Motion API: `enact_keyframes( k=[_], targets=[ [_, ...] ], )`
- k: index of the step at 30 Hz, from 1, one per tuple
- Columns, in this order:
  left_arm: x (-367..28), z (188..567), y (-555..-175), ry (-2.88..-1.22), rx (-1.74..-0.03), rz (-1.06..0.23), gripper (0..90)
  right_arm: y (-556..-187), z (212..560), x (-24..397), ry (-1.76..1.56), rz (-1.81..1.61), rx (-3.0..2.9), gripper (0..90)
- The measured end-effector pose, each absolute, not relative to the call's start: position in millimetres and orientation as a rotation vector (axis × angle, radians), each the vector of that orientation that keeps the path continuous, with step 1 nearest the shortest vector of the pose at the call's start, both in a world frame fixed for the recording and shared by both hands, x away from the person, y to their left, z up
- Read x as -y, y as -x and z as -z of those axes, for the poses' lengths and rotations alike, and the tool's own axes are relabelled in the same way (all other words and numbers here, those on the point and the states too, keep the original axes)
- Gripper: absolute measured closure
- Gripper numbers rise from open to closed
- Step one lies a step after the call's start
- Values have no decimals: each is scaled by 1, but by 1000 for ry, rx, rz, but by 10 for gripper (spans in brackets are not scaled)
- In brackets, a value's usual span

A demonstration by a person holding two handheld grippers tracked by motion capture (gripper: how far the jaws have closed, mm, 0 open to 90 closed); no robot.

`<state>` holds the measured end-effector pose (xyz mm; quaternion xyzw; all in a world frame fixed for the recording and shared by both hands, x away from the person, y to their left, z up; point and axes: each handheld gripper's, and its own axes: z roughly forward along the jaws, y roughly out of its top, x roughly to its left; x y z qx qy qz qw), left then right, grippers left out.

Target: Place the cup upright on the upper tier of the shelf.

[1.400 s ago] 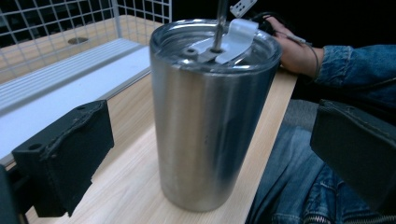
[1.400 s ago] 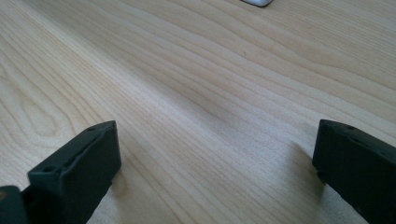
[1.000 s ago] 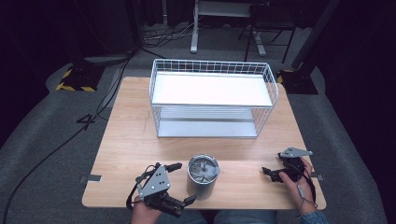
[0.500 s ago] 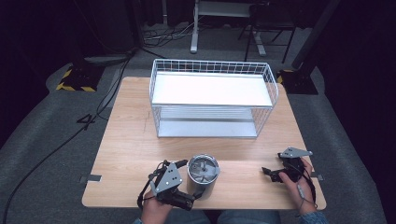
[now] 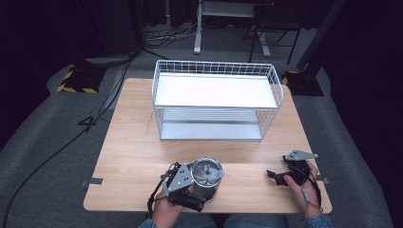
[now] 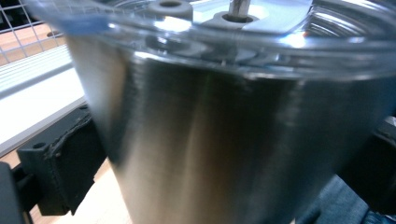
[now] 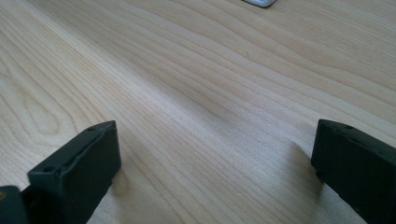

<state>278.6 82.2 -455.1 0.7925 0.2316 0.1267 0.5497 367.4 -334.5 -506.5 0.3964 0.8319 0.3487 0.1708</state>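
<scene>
At the lower centre of the high view, the left tool point(image 5: 202, 178) has its jaws either side of the steel tumbler point(image 5: 207, 176); whether they pinch it I cannot tell. Best to grip the wall squarely, below the clear lid point(image 6: 233, 28). The right tool point(image 5: 280, 175) lies wide open and empty, lower right. The tumbler stands close to the counter's point(image 5: 133, 137) near edge; open wood lies before the wire basket point(image 5: 216, 102)

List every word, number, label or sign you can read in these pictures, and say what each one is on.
"4": a dark mark like this digit on the grey floor left of the table; it may be only a cable's shape.
Yellow and black hazard stripes, without words, on a floor plate farther back.
No legible text on the steel cup, wire basket or either gripper.
</scene>
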Motion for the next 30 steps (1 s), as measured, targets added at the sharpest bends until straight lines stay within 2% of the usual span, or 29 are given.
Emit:
enact_keyframes(
  k=[8,20,30],
  targets=[
    [-76,466,-278,-1818,-520,-365,10,-367,506,335,-1124,-990,-2362,18],
    [-77,477,-279,-1740,-506,-347,31,-367,506,334,-1124,-989,-2361,20],
    [-79,477,-281,-1747,-478,-336,36,-367,506,334,-1123,-990,-2362,21]
  ],
)
